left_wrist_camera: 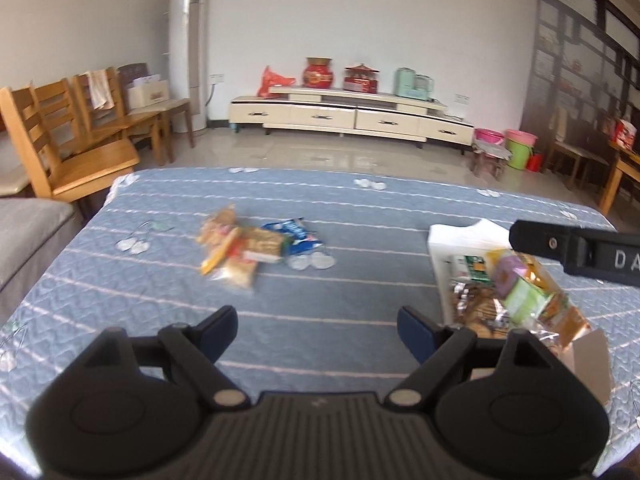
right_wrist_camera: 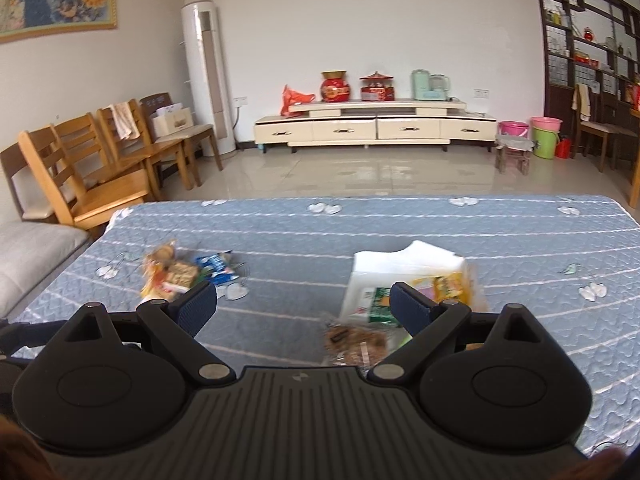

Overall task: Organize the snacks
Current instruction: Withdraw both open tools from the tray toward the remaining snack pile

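Looking across the blue quilted table cover (left_wrist_camera: 304, 292), we see a small heap of snack packets (left_wrist_camera: 248, 246) lying loose toward its left side, a blue wrapper at the heap's right edge. Well apart on the right sits a white box (right_wrist_camera: 384, 276), its flap raised, with more packets (left_wrist_camera: 520, 296) piled inside and spilling over its near edge. Our left gripper (left_wrist_camera: 316, 330) stands wide with nothing between its fingers. Our right gripper (right_wrist_camera: 304, 306) is spread fully, also empty, just before the box. Wooden chairs (right_wrist_camera: 100, 168) line the left wall.
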